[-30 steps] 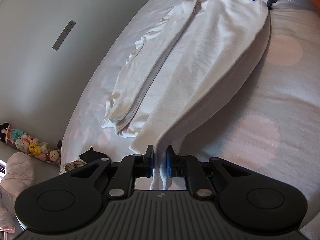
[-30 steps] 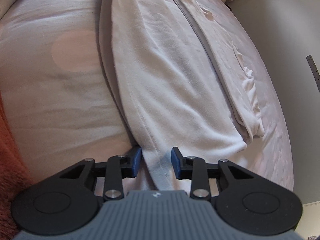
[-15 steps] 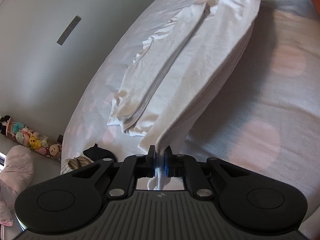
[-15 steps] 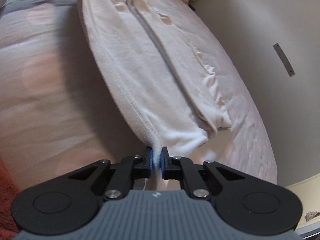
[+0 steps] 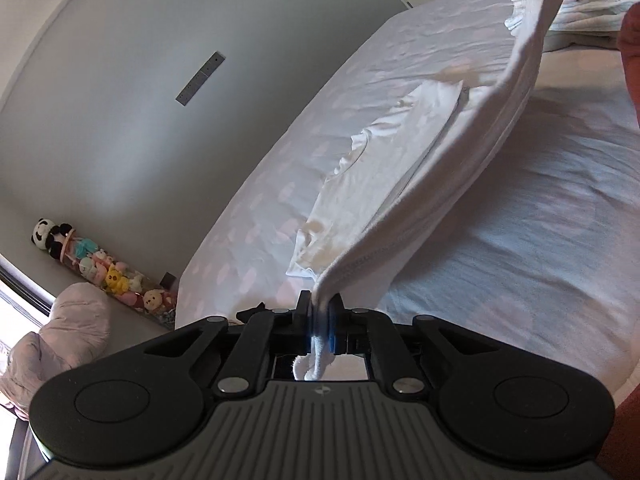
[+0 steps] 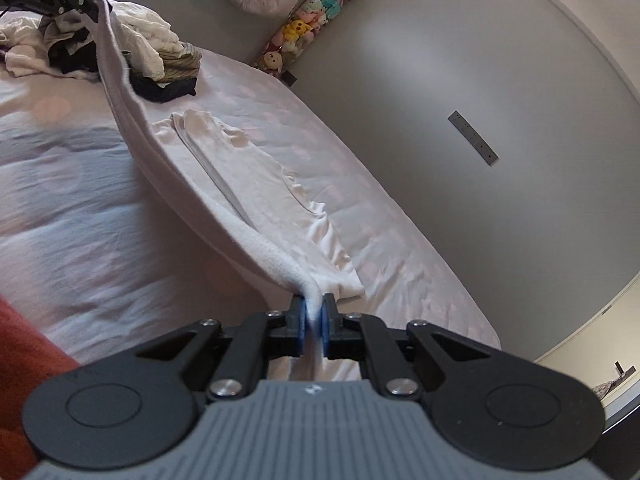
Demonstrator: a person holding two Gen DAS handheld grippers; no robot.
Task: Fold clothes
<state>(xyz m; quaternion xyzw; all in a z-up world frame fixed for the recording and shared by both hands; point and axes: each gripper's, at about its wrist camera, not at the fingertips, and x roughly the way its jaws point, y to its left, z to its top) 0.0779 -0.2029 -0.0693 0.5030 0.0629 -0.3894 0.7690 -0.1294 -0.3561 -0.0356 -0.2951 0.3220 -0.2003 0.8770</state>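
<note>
Stretching between the two grippers, the white garment hung by its near long edge, lifted clear of the bed, while its far half lay flat on the sheet with one side panel already turned in along its length. The left gripper had its jaws clamped on one end of that raised edge, and the right gripper had its jaws pinched shut on the other end, cloth bunched between the blue pads in both views. By my reading, the first lengthwise fold was done and the second was under way; the raised side had yet to be laid over, and any crosswise folds remained. One garment was in hand. One heap of unfolded clothes, white, striped and dark pieces too tangled to count, waited at the end of the bed, so most of the job seemed left. Beyond, one tube of plush toys stood against the wall, beside one pale bundle on the floor.
</note>
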